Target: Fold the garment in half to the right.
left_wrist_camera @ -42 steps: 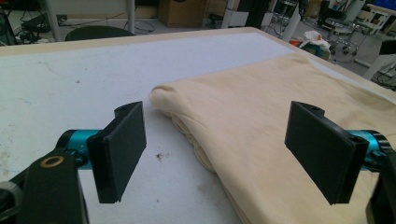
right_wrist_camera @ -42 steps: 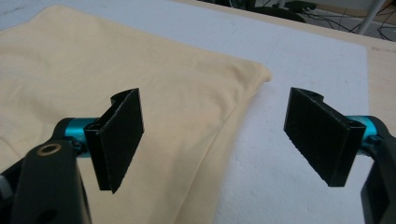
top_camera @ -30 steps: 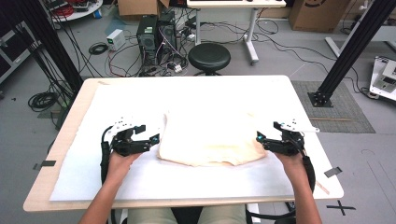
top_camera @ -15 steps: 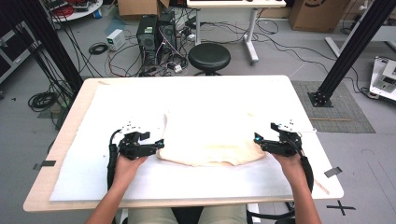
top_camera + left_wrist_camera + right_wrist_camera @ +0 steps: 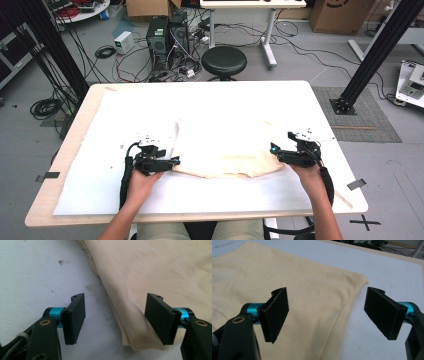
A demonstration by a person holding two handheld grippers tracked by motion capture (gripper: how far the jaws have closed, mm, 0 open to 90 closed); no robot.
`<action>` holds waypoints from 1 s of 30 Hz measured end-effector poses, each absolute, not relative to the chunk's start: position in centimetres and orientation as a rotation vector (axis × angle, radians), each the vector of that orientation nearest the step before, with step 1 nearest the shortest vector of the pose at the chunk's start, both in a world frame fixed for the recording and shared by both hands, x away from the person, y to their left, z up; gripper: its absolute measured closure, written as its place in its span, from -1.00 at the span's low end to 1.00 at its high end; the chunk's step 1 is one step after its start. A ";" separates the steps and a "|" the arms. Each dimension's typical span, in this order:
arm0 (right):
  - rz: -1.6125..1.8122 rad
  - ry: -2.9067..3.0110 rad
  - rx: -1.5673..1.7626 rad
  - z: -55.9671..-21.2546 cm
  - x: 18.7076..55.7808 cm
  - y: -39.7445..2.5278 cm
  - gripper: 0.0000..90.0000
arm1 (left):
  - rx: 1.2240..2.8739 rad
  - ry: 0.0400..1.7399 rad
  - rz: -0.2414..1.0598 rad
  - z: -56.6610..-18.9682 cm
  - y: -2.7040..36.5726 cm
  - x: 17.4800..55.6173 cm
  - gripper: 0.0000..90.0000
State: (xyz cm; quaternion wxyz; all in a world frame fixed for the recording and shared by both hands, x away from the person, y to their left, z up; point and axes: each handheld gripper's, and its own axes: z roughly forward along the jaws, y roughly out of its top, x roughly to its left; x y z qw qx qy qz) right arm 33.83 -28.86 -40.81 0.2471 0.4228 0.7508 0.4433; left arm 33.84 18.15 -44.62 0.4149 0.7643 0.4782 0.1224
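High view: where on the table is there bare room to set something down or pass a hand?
Free patches: the far strip of the white sheet beyond the cream cloth, the left side outside the left gripper, and the near strip before the cloth's front edge. Crowded: both cloth ends, where the left and right gripper sit open.

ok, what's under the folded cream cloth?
The folded cream cloth lies on a white sheet covering the pale wooden table. Sheet shows all round it; anything beneath the cloth is hidden. Both open grippers, left and right, sit at its edges.
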 end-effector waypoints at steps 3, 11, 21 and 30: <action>1.203 2.059 1.153 -40.8 33.9 -28.7 -0.55 | 1.952 1.193 0.350 -44.8 17.6 33.6 -0.15; 1.207 2.069 1.146 -40.8 33.9 -28.3 -0.55 | 1.974 1.174 0.385 -44.8 17.1 32.9 0.06; 1.255 2.133 1.106 -39.7 35.0 -25.1 -0.55 | 1.977 1.137 0.375 -44.9 16.7 32.2 0.71; 1.245 2.267 0.971 -38.3 38.9 -19.0 -0.55 | 1.915 1.188 0.321 -45.1 16.9 32.0 0.82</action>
